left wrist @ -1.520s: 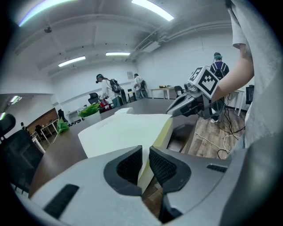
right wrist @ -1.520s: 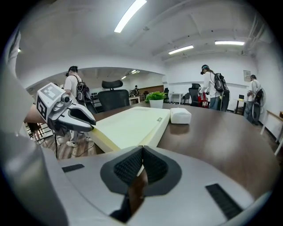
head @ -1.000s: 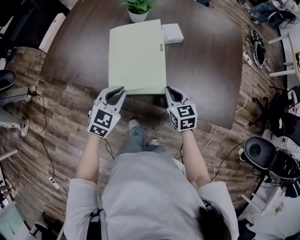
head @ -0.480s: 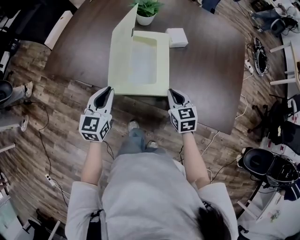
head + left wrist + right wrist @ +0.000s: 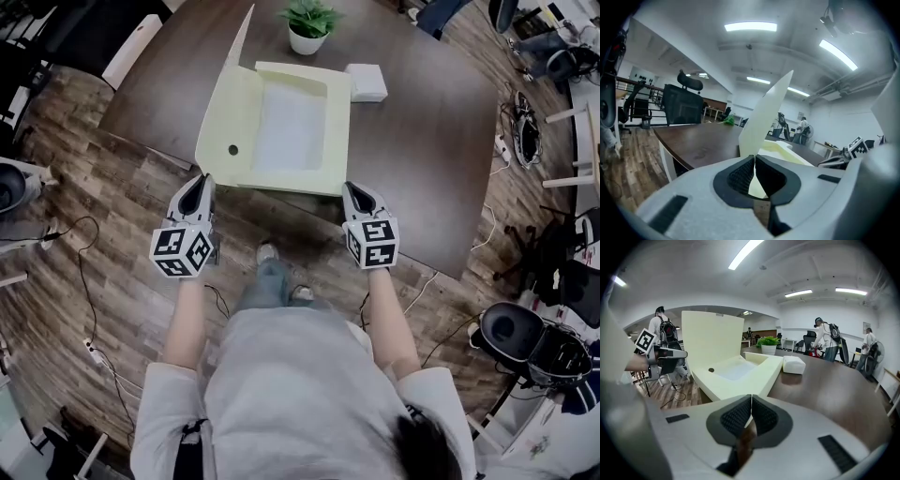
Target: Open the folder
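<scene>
One pale yellow folder [image 5: 295, 131] lies open at the front edge of a dark brown table [image 5: 422, 141]. Its cover [image 5: 223, 108] is swung up on the folder's left side and stands tilted, leaning away from the tray. A small round hole [image 5: 232, 149] shows near the foot of the cover. The inside of the folder is a shallow tray with a paler sheet in it.

Just short of the folder's near-left corner is the left gripper [image 5: 201, 182], with its two jaws brought together at the tips. In the left gripper view nothing is pinched between them; the raised cover rises just past them. Just short of the folder's near-right corner is the right gripper [image 5: 353, 192], its jaws likewise pressed together on nothing. Both point toward the folder.

Touching the folder's far-right corner is a small white box [image 5: 367, 82]. Behind the folder's far edge stands a green plant [image 5: 309, 19] in a white pot. Wood-patterned floor [image 5: 103, 234] runs under the table, with cables across it. Beyond the folder, in the right gripper view, a person [image 5: 828, 341] stands well apart from the table.
</scene>
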Demonstrator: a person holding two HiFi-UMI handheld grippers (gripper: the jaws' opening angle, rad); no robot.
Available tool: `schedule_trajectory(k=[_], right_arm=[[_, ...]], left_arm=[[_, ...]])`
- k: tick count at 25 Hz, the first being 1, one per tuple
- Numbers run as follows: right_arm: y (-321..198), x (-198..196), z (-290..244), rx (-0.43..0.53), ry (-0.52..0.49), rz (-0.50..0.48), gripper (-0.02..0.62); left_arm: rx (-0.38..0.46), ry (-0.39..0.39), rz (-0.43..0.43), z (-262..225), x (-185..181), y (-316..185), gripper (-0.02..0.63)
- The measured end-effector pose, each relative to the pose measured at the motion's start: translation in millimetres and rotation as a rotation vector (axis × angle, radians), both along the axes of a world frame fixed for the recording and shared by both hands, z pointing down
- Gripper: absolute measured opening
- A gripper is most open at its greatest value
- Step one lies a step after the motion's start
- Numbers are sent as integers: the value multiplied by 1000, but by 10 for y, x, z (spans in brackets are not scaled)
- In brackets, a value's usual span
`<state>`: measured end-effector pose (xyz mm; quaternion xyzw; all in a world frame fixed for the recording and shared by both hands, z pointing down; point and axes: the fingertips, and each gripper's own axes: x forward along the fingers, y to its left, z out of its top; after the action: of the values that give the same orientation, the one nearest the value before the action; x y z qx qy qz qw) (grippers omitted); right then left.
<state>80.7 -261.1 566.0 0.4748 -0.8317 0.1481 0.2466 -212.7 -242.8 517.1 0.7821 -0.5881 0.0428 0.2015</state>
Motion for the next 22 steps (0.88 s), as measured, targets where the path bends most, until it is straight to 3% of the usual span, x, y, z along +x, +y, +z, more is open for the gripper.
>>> schedule_trajectory(k=[8,22], right_arm=[[-21,-5,17,-1,4,-4,14],[36,-54,-89,14,5,-2,15]], left_arm=[[-65,45,-101,216,-266,7,9],[-19,35,-31,-1,-20,1,12]])
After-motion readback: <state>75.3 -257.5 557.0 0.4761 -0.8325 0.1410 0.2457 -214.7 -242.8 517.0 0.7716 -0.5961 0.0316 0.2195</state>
